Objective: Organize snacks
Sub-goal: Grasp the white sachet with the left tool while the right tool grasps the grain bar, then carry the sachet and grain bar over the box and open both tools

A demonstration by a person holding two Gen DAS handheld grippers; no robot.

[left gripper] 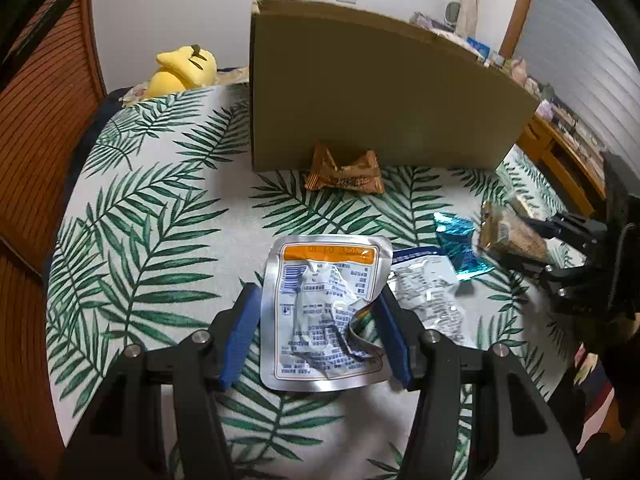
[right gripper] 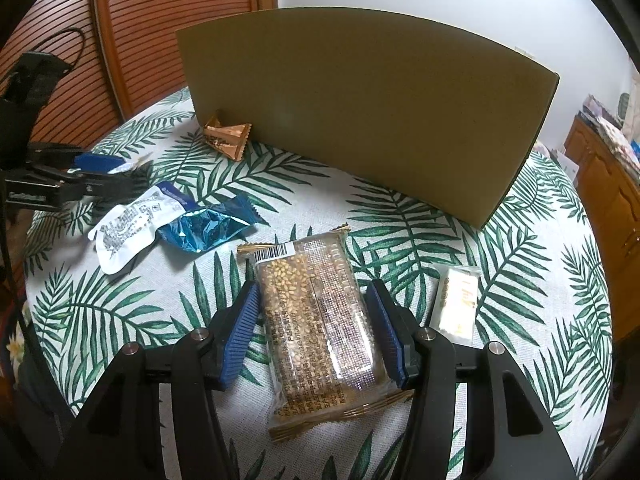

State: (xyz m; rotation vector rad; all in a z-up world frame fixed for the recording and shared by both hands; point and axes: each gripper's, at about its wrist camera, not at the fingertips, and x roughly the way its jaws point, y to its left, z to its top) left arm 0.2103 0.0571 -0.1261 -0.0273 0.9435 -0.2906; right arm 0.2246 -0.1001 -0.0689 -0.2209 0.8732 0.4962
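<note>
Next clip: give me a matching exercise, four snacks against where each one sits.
Things:
1. silver pouch
2. grain bar
3. brown packet
4. white packet

Places:
A. at the foot of the cardboard box
B. on the cloth just right of the right gripper
C. between the left gripper's pads
D. between the right gripper's pads

Pairs: 1-C, 2-D, 3-A, 4-B
</note>
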